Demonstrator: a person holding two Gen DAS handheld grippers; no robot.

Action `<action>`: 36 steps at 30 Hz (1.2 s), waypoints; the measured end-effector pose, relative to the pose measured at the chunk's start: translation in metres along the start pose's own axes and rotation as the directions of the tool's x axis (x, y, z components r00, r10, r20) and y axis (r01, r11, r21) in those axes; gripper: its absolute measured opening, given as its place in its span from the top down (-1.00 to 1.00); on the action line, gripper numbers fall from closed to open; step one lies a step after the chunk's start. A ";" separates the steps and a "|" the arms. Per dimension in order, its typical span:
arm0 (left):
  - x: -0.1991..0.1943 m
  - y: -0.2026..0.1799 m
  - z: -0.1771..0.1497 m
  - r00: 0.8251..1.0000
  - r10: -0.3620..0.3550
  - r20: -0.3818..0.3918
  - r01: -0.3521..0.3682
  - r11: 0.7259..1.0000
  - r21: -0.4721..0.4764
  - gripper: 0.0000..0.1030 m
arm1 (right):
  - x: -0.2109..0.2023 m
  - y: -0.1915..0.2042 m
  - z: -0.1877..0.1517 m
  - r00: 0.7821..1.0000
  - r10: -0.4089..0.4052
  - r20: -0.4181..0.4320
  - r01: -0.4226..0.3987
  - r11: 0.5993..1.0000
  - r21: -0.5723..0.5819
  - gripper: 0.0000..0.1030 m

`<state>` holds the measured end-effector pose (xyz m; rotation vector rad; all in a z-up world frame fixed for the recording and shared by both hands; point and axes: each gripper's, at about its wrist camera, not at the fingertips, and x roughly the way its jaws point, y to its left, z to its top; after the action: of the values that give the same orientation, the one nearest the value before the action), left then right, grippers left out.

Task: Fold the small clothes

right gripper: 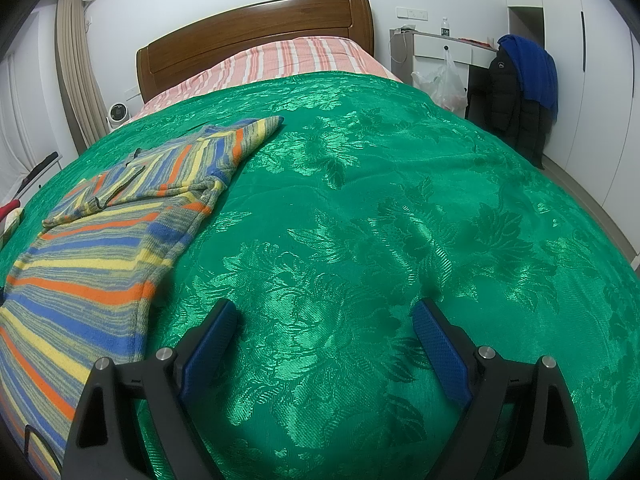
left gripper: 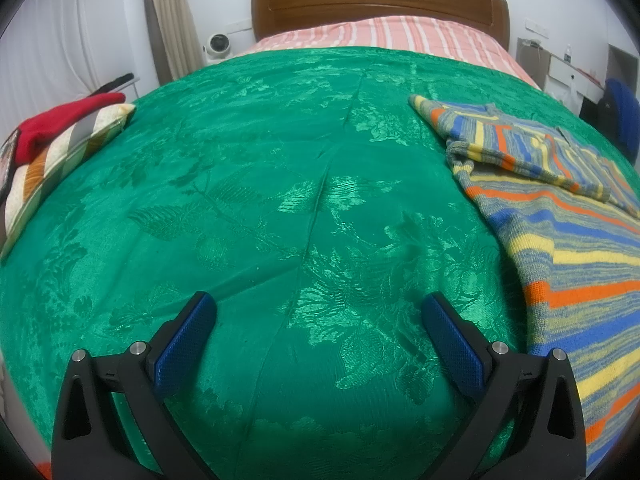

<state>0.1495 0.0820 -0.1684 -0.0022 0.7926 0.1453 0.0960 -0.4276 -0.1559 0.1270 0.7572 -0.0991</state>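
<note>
In the left wrist view, the left gripper (left gripper: 318, 304) hangs above a green bedspread (left gripper: 260, 184) with its jaws spread wide and nothing between the blue pads (left gripper: 182, 344). A striped sweater (left gripper: 560, 216) in blue, yellow, orange and grey lies flat on the bedspread at the right side of the view, one sleeve folded across its chest; it is well apart from the gripper's fingers. At the left edge a red cloth (left gripper: 60, 120) rests on a striped cushion (left gripper: 52, 160). Beyond the bedspread a pink striped sheet (left gripper: 384, 36) runs up to a wooden headboard (left gripper: 380, 4).

In the right wrist view, the right gripper (right gripper: 324, 312) also hangs over the bedspread (right gripper: 380, 200), jaws released and empty. Here the sweater (right gripper: 100, 248) lies at the left, its hem edge near the left finger but not touching it. A dark jacket (right gripper: 512, 108) with a blue garment (right gripper: 532, 68) over it hangs at the right by the wall.
</note>
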 end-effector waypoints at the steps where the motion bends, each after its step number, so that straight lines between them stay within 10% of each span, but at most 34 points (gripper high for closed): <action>1: 0.000 0.000 0.000 1.000 0.000 0.000 0.000 1.000 0.000 -0.99 | 0.000 0.000 0.000 1.000 0.000 0.000 0.000 1.000 0.000 -0.73; 22: -0.001 0.001 0.001 1.000 -0.003 0.012 0.003 1.000 -0.004 -0.99 | 0.001 0.001 0.004 1.000 -0.006 -0.027 0.006 1.000 -0.009 -0.73; 28: -0.001 0.001 0.002 1.000 0.000 0.015 0.000 1.000 -0.004 -0.99 | -0.029 0.027 0.073 0.992 0.110 -0.063 -0.114 0.992 -0.050 -0.72; 32: -0.001 0.002 0.002 1.000 -0.002 0.015 0.002 1.000 -0.006 -0.99 | -0.021 0.080 0.132 0.943 0.318 -0.099 -0.322 0.946 -0.026 -0.65; 36: -0.001 0.001 0.002 1.000 -0.003 0.017 0.003 1.000 -0.008 -0.99 | 0.050 0.140 0.170 0.839 0.492 -0.233 -0.481 0.870 0.105 -0.01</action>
<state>0.1495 0.0834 -0.1661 -0.0098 0.7752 0.1452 0.2663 -0.3171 -0.0569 0.3761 0.9579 0.3976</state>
